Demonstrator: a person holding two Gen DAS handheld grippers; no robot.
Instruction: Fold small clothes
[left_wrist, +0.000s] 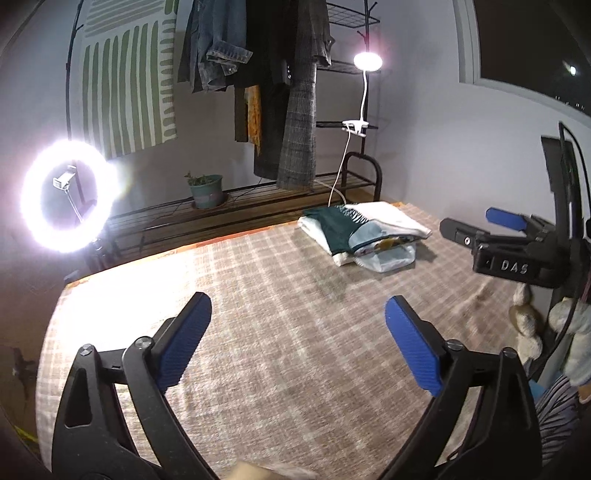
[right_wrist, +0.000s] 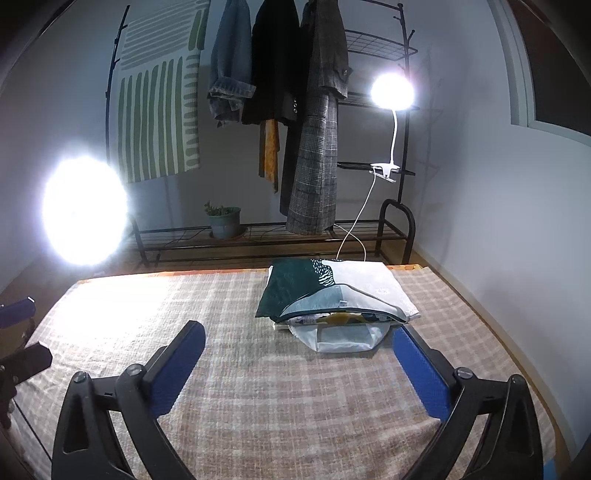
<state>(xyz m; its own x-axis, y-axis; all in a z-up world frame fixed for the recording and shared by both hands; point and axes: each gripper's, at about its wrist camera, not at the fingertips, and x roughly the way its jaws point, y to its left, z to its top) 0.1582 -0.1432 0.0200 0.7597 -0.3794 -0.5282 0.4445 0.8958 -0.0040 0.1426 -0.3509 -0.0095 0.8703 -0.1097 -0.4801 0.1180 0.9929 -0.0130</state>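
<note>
A stack of folded small clothes (left_wrist: 364, 230) lies at the far right of the checked tablecloth (left_wrist: 258, 314); its top piece is dark green, white and pale blue. In the right wrist view the stack (right_wrist: 332, 299) lies just ahead of the fingers. My left gripper (left_wrist: 297, 343) is open and empty above the bare cloth. My right gripper (right_wrist: 297, 365) is open and empty, its right finger (right_wrist: 421, 373) close to the stack's near right corner. The right gripper also shows in the left wrist view (left_wrist: 495, 229), right of the stack. The left gripper's tip (right_wrist: 18, 314) shows at the left edge of the right wrist view.
A ring light (left_wrist: 70, 195) glares at the far left. A clothes rack (right_wrist: 280, 110) with hanging jackets, a potted plant (right_wrist: 223, 221) and a clip lamp (right_wrist: 391, 92) stand behind the table. A wall runs along the right. A pale plush thing (left_wrist: 528, 325) lies at the table's right edge.
</note>
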